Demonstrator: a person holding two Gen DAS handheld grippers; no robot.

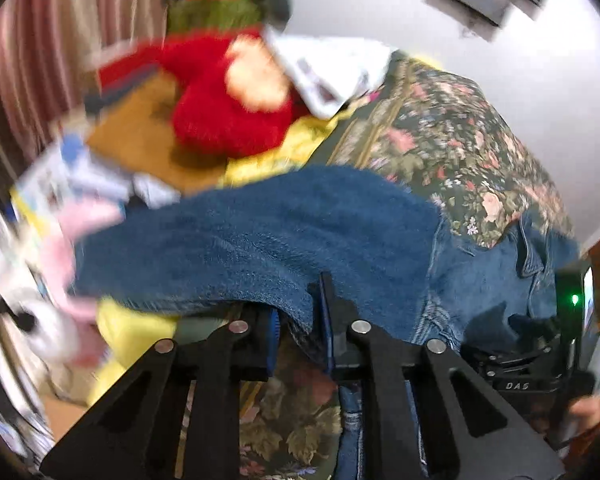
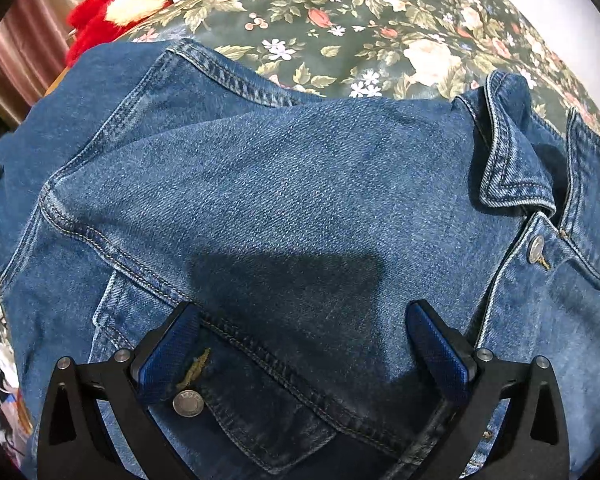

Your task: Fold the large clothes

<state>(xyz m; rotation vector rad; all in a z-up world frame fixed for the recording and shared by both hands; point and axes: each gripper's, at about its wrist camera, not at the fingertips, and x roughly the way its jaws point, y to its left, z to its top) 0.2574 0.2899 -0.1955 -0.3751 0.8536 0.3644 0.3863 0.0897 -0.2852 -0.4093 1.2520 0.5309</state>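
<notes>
A blue denim jacket [image 2: 300, 184] lies on a dark floral bedspread [image 2: 380, 28], front up, collar at the right, a sleeve folded across the chest. My right gripper [image 2: 304, 320] is open, its blue-padded fingers [image 2: 172, 344] spread just above the chest pocket, holding nothing. In the left wrist view my left gripper [image 1: 300, 308] is shut on a fold of the jacket [image 1: 260, 232], which drapes over its fingertips and is lifted off the bedspread [image 1: 460, 140]. That view is blurred by motion.
A red plush toy [image 1: 228, 104] and white cloth [image 1: 332, 68] lie at the far end of the bed on a yellow sheet [image 1: 268, 160]. Clutter fills the left side. The right gripper's body [image 1: 572, 300] shows at the right edge. A curtain [image 1: 40, 40] hangs behind.
</notes>
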